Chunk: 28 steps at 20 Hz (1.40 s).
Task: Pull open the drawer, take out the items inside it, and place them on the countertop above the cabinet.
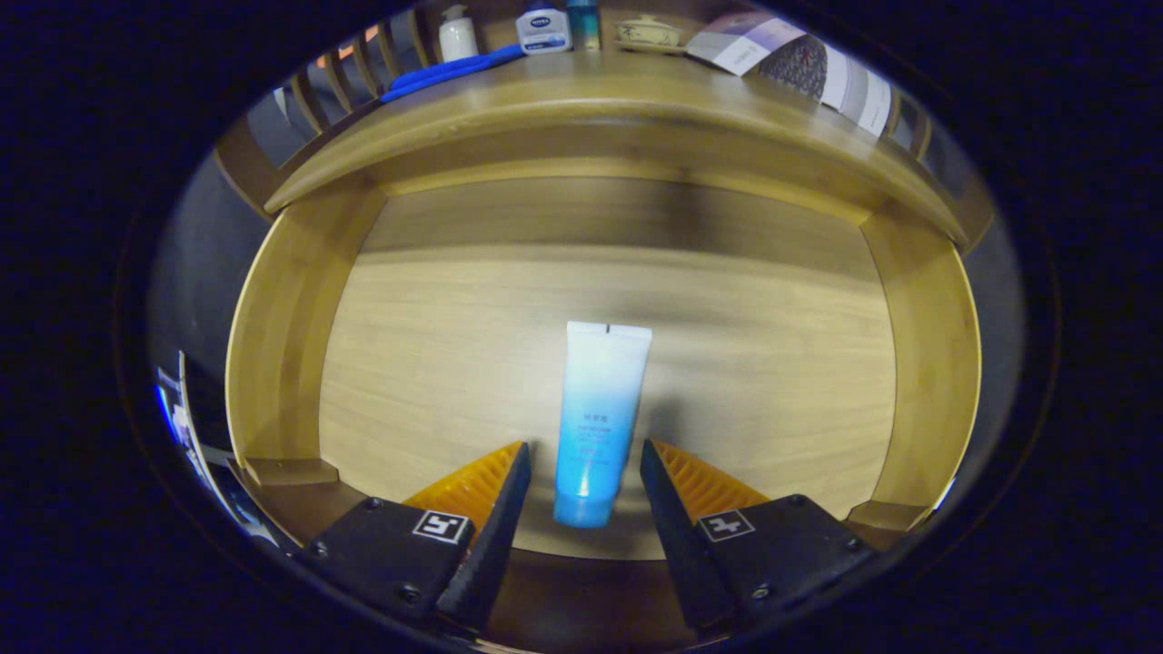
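The wooden drawer is pulled open and I look down into it. On its floor lies a white-to-blue tube, cap end toward me. My gripper is open, one finger on each side of the tube's cap end, with a small gap on both sides and no contact that I can see. Above the drawer runs the cabinet's wooden countertop.
On the countertop stand a white pump bottle, a white-and-blue bottle, a teal bottle and a small lidded dish. A blue flat item lies at its left and a printed booklet at its right.
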Motion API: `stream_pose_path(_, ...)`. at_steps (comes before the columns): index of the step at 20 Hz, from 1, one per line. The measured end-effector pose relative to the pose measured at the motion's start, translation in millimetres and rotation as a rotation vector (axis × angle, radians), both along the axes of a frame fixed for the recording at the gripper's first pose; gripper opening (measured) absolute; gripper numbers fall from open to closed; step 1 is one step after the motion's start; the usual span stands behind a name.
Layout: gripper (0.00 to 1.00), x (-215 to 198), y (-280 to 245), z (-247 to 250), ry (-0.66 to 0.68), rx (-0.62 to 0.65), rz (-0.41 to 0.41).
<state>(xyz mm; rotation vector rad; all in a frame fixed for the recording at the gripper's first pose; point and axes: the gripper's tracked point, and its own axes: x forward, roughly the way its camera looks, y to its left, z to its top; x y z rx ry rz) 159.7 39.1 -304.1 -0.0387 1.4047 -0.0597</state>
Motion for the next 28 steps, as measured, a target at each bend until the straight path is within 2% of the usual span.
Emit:
stream_pose_path(3,0.73,-3.8,3.1,-5.0,0.018,0.019,-0.031)
stream_pose_path(6,0.66,-3.2,0.9,-5.8,0.011,-0.002,-0.027)
stream_pose_path(9,0.53,-3.4,-3.9,-6.9,0.002,-0.029,-0.035)
stream_pose_path(14,0.43,-2.3,-4.8,-2.8,-0.030,-0.023,-0.042)
stream_pose_path(20,0.40,1.8,-1.4,25.3,-0.084,-0.028,-0.021)
stream_pose_path(28,0.40,17.3,7.7,96.1,-0.179,-0.022,0.032)
